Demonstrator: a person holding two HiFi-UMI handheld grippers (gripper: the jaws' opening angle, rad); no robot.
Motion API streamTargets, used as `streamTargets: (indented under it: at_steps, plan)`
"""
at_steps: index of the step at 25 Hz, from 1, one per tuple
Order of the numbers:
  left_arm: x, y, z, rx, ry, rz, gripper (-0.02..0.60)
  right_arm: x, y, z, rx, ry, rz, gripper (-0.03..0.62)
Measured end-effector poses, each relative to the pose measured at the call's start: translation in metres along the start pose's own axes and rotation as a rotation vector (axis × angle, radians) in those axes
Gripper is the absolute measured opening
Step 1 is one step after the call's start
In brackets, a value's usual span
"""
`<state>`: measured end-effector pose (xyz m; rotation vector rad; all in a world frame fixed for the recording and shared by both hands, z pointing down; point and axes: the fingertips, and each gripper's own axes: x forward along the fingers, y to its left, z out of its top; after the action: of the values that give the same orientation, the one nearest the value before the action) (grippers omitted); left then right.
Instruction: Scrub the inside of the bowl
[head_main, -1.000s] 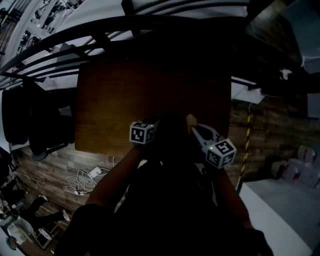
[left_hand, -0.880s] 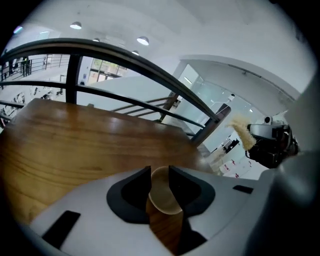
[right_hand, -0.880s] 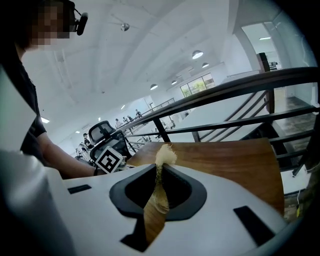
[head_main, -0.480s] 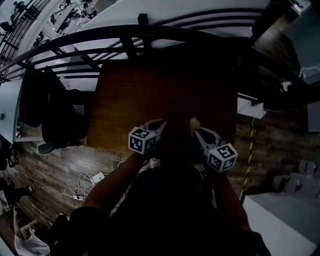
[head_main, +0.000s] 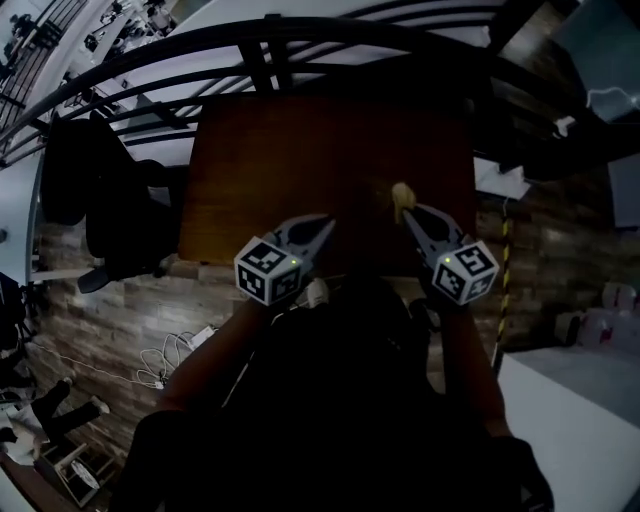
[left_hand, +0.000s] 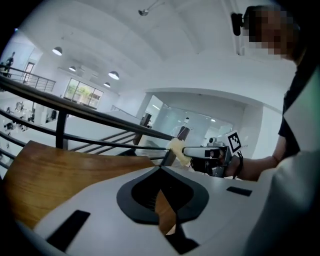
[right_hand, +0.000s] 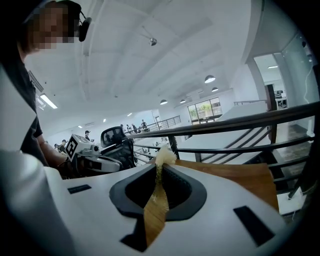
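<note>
Revealing more than the head view, gripper views show right gripper (right_hand: 159, 166) pinching sponge (right_hand: 164, 154), left gripper (left_hand: 160, 168) closed empty.

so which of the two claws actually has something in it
The right claw: it is shut on a pale yellow spongy scrap that pokes out past its tips. The left claw is shut too, but nothing sits between its jaws.

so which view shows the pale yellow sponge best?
Right gripper view: the pale yellow sponge sits close, pinched between shut jaws. Left gripper view shows it small, side-on; head view, a dim blob.
</note>
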<state>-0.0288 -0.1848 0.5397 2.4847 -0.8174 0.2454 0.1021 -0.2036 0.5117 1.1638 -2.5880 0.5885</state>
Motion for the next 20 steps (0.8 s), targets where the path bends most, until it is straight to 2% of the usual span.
streamTargets:
  at_steps: [2,8,11,14,20]
  plan:
    - [-0.006,-0.01,-0.009,0.012,0.002,-0.006,-0.003,-0.012,0.003,-0.007,0.003,0.004,-0.008,0.043]
    - [-0.002,-0.036,-0.005,-0.036,-0.072,-0.007,-0.003,-0.043,-0.003,-0.02,0.016,0.02,0.022,0.043]
    - [0.014,-0.057,-0.01,-0.022,-0.057,0.015,-0.003,-0.064,-0.013,-0.029,0.01,0.037,0.046,0.043]
    - [0.036,-0.084,-0.015,-0.054,-0.058,0.023,-0.003,-0.089,-0.026,-0.035,0.04,0.042,0.07,0.043]
    - [0.072,-0.135,-0.039,-0.056,-0.038,0.026,-0.003,-0.128,-0.044,-0.057,0.053,0.06,0.126,0.043]
